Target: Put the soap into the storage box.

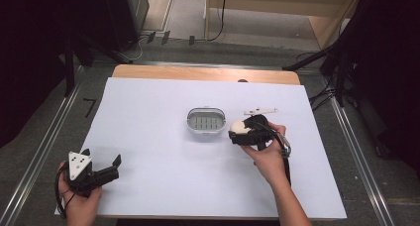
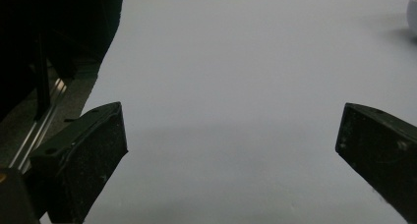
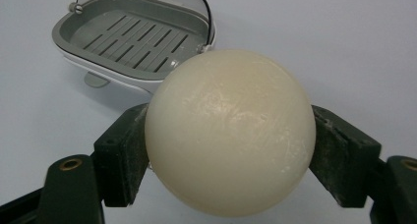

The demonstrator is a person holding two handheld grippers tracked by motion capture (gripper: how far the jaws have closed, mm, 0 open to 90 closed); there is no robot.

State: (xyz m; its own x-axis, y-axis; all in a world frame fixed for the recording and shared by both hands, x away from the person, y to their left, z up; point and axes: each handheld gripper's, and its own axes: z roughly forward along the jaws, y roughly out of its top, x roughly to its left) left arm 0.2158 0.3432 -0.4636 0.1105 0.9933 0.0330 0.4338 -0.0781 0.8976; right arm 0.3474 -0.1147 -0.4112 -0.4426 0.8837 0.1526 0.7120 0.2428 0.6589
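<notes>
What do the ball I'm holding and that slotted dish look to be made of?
Cream ball: likely soap or wax; matte, faintly scuffed, slightly waxy sheen, though hard plastic is possible. Dish: moulded plastic, with a grey slotted insert in a white shell and a clear, glossy hinged lid.

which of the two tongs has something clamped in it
The right tongs: their jaws press on both sides of a cream soap ball, beside the grey soap dish. The left tongs stand wide open over the bare white sheet.
</notes>
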